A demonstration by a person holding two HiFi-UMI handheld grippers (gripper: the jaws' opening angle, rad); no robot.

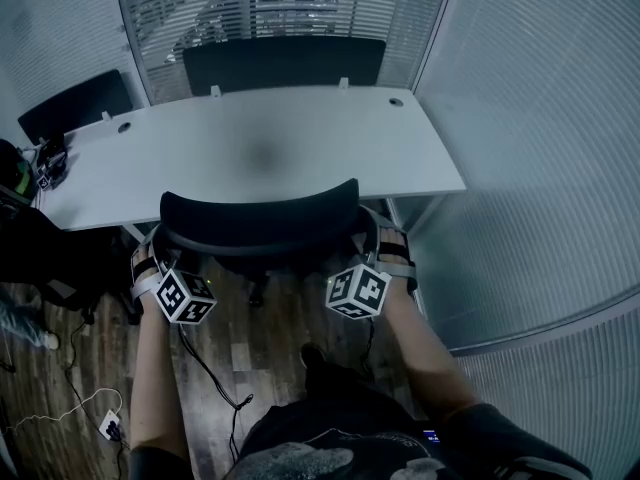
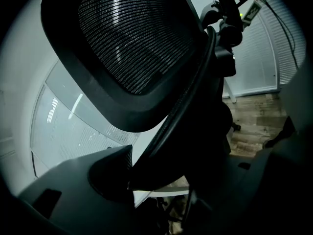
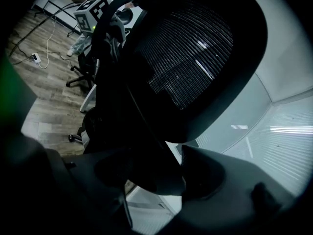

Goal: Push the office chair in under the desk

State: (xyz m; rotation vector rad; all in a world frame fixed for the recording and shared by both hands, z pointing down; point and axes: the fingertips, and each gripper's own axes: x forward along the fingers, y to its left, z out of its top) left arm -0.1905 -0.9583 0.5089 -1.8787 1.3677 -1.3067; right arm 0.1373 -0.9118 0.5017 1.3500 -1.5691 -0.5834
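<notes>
A black mesh-backed office chair (image 1: 260, 223) stands in front of the white desk (image 1: 270, 148), the top of its backrest level with the desk's near edge. My left gripper (image 1: 158, 253) holds the backrest's left edge and my right gripper (image 1: 378, 243) holds its right edge. In the left gripper view the dark backrest frame (image 2: 168, 116) runs between the jaws of the left gripper (image 2: 161, 175), below the mesh (image 2: 132, 38). The right gripper view shows the same: the backrest frame (image 3: 146, 146) sits between the jaws of the right gripper (image 3: 156, 180). The chair's seat and base are mostly hidden.
A second black chair (image 1: 285, 63) stands behind the desk and another (image 1: 75, 108) at the far left. A glass partition (image 1: 540, 168) closes the right side by the desk's end. Cables and a power strip (image 1: 108, 426) lie on the wooden floor at left.
</notes>
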